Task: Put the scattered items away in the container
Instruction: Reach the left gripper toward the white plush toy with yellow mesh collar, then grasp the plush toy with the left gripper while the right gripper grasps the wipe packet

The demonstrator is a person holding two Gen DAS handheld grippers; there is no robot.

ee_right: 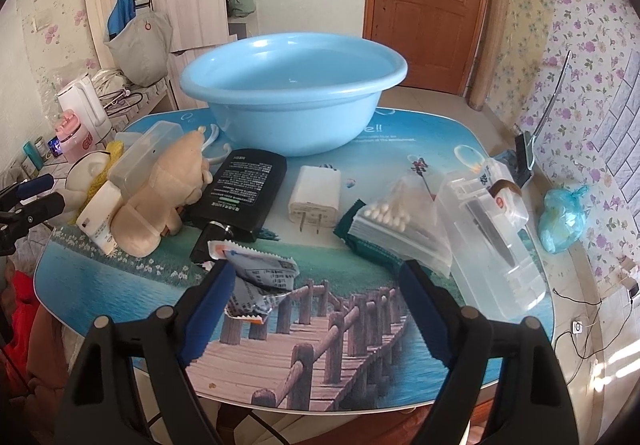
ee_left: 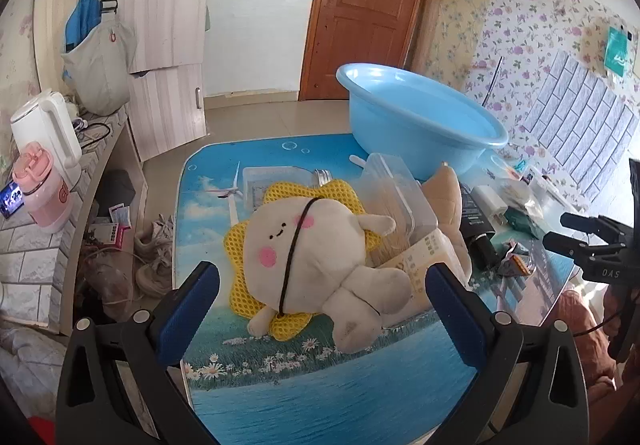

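The light blue basin (ee_right: pixel 294 85) (ee_left: pixel 420 125) stands empty at the table's far side. My left gripper (ee_left: pixel 324 305) is open just above a white plush (ee_left: pixel 316 253) lying on a yellow mesh flower. My right gripper (ee_right: pixel 318 277) is open low over the table (ee_right: pixel 360 345). A crumpled foil packet (ee_right: pixel 260 277) lies against its left finger, and the right pad is well clear of it. Between the packet and the basin lie a black bottle (ee_right: pixel 240 189), a white charger (ee_right: pixel 316 197) and a bag of cotton swabs (ee_right: pixel 396 221).
A beige plush (ee_right: pixel 168 193), a white tube (ee_right: pixel 100 221) and a clear lidded box (ee_right: pixel 148 161) are piled at the left. A clear plastic case (ee_right: pixel 488 237) and a knotted blue bag (ee_right: pixel 560 217) sit at the right. A kettle (ee_left: pixel 44 133) stands on the side counter.
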